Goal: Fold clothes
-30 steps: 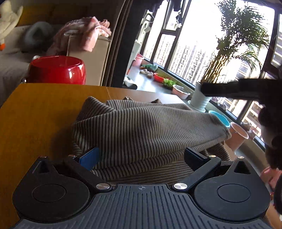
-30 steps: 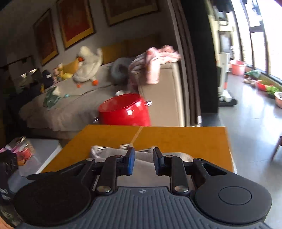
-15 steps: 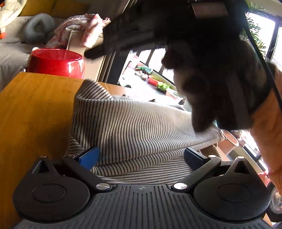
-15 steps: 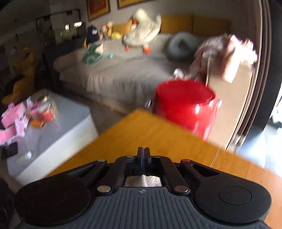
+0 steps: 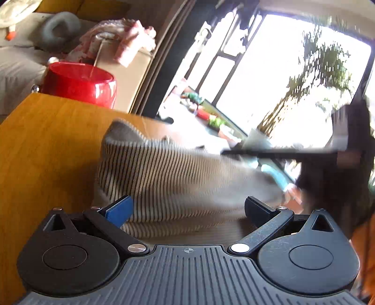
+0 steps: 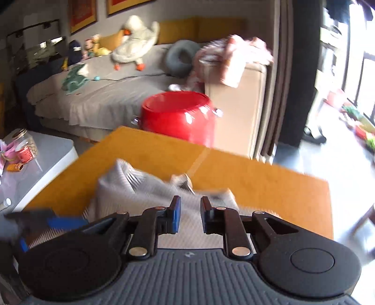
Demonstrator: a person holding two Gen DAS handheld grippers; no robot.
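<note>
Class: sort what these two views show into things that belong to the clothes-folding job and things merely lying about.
Job: striped garment; wooden table; left gripper, jaws wide; right gripper, jaws opening, nothing gripped.

Lying about: red pot; plush duck; grey ring cushion; pink cloth.

Blown-out window (image 5: 269, 77) glare, motion blur, fisheye warping

Living room: grey sofa (image 6: 112, 93) beneath framed pictures (image 6: 82, 14), wooden table (image 6: 257, 183) in front. Bright windows (image 5: 269, 70) and dark curtain (image 6: 302, 70) at right.
</note>
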